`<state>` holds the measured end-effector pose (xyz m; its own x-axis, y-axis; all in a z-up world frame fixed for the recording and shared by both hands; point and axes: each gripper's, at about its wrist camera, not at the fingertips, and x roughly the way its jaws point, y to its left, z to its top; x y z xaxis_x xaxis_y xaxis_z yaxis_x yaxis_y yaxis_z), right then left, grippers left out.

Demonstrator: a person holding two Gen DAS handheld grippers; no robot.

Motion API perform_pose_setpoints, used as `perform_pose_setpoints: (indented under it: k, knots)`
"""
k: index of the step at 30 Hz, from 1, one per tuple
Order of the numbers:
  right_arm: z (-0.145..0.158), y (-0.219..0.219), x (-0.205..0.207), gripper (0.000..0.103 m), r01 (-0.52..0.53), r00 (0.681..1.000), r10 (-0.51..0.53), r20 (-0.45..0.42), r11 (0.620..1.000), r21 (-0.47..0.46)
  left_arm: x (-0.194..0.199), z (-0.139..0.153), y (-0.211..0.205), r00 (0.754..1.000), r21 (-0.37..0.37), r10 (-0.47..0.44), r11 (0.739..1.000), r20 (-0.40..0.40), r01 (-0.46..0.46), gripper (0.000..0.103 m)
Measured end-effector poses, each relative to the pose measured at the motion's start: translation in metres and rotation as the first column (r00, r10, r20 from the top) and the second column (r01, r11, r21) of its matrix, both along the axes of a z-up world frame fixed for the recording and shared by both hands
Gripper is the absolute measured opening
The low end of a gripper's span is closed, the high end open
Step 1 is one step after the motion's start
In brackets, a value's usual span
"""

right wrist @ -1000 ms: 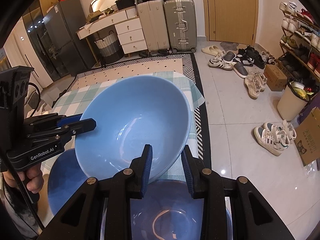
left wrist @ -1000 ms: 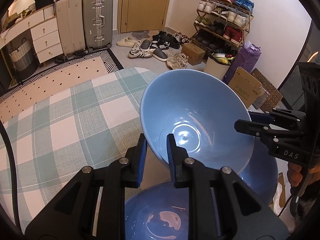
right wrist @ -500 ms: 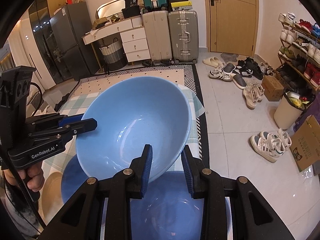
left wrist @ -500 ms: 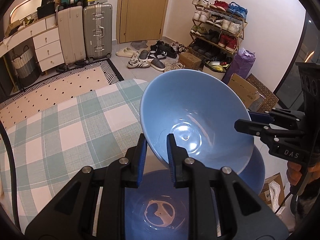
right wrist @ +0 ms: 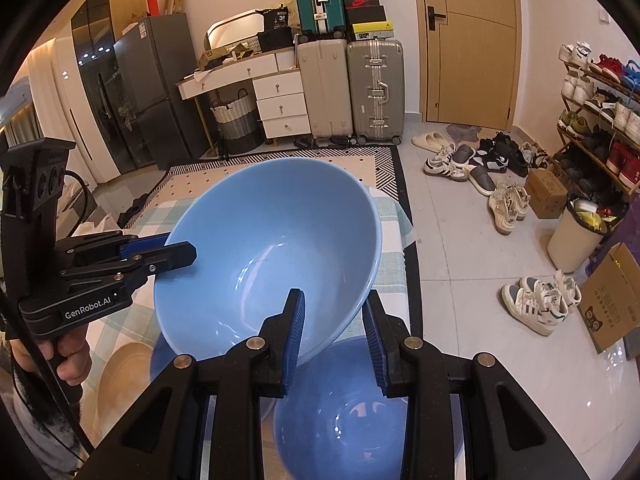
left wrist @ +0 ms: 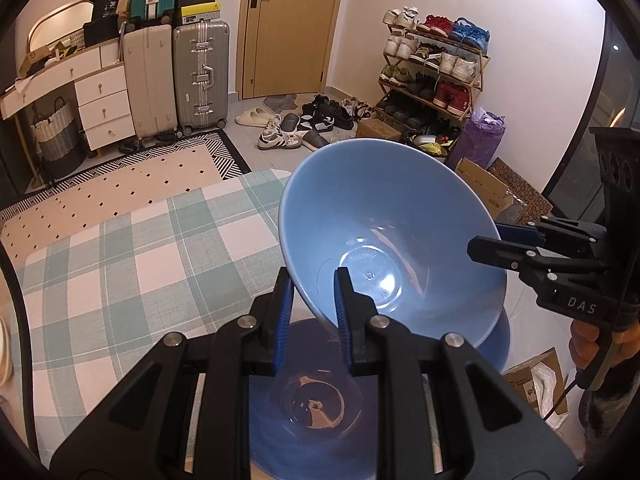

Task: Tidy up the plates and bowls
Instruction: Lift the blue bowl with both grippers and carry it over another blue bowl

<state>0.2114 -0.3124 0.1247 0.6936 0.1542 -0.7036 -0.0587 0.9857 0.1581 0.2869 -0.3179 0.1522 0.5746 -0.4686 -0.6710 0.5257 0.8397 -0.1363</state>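
Note:
A large light blue bowl [left wrist: 392, 240] [right wrist: 272, 248] hangs tilted in the air above the table. My left gripper [left wrist: 310, 276] is shut on its near rim, one finger inside and one outside. My right gripper [right wrist: 334, 300] is shut on the opposite rim in the same way. Each gripper shows in the other's view, the right gripper [left wrist: 486, 240] and the left gripper [right wrist: 180, 246]. Below stands a darker blue bowl [left wrist: 312, 400] [right wrist: 344, 412]. A second blue bowl [right wrist: 160, 360] peeks out beside it, next to a beige plate [right wrist: 124, 376].
The table carries a green and white checked cloth [left wrist: 120, 272] and ends close to the bowls on the right. Beyond lie tiled floor with loose shoes [right wrist: 536, 300], a shoe rack [left wrist: 432, 72], cardboard boxes [left wrist: 484, 188], a white bin [right wrist: 576, 236] and suitcases [right wrist: 374, 88].
Both grippers have risen together with the light blue bowl held between them. The table and the darker bowl below now sit farther away and lower in both views.

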Motion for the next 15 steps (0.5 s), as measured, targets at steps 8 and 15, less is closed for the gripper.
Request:
perform_pose_setpoints:
  k: [8,15]
  knots:
    - [0.016,0.017,-0.021,0.031,-0.027,0.999,0.027,0.034,1.000,0.007,-0.031,0.018,0.019,1.000,-0.012,0.018,1.000,0.020,-0.017,0.018]
    - [0.020,0.034,-0.032,0.031,-0.056,0.997,0.055,0.051,0.998,0.016,-0.054,0.027,0.036,0.999,-0.015,0.047,0.999,0.023,-0.047,0.018]
